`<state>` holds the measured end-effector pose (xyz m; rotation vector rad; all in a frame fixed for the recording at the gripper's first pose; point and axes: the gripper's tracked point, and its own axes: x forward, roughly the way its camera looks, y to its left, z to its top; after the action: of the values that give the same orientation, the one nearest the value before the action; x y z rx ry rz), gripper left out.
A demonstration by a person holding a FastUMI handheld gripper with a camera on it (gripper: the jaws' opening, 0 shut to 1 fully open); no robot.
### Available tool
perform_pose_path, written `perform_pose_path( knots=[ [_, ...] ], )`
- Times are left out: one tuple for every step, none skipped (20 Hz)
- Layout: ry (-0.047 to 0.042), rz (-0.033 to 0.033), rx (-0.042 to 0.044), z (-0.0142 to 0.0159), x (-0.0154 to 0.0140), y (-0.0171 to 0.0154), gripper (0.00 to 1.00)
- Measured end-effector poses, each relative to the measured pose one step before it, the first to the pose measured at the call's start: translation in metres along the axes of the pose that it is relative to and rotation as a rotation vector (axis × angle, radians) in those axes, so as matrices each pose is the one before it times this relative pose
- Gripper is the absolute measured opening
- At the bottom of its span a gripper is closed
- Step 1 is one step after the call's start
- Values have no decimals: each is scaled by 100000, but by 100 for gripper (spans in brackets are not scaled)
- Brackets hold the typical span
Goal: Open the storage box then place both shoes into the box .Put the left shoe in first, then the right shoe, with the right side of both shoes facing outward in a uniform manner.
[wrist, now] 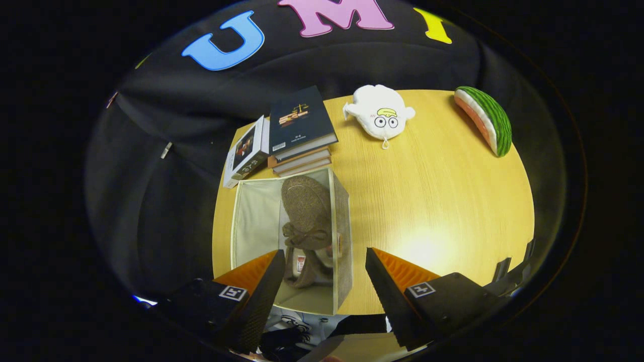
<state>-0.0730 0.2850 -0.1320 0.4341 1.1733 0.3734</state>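
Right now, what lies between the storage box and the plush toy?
Bare tabletop in the gripper view: nothing sits between the storage box and the plush toy. The claw hangs open above the box.

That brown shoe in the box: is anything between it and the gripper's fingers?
Nothing visible is. The gripper is open above the lidless storage box, and the brown shoe stands inside against the box's wall, showing in the gap between the fingers.
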Motion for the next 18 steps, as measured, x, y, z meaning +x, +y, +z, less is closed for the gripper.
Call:
perform_pose_path(
  knots=[
    [-2379, 219, -355, 452, -317, -494, 99],
    [-2509, -101, -523, 506, -412, -636, 99],
    [-2464, -194, -508, 550, -367, -679, 99],
    [-2418, -282, -471, 492, -375, -663, 99],
    [-2903, -323, -797, 677, -414, -773, 99],
    [-3038, -600, -1370, 742, -460, -842, 99],
    [-3170, -790, -1700, 770, -431, -899, 99],
    [-3200, -1024, -1993, 780, -407, -925, 99],
    [-2940, -1034, -2096, 783, -424, -988, 99],
    [-2937, -790, -1907, 730, -506, -858, 99],
    [-3023, -605, -1606, 827, -514, -939, 99],
    [-2979, -384, -1151, 909, -237, -672, 99],
    [-2864, -536, -703, 827, -486, -917, 99],
    [-2887, -165, -587, 723, -331, -872, 99],
    [-2755, -182, -634, 807, -377, -867, 99],
    [-2935, -54, -672, 849, -417, -923, 99],
    [-3047, -234, -767, 815, -453, -948, 99],
    [-2625, -125, -1007, 882, -1194, -848, 98]
  ],
)
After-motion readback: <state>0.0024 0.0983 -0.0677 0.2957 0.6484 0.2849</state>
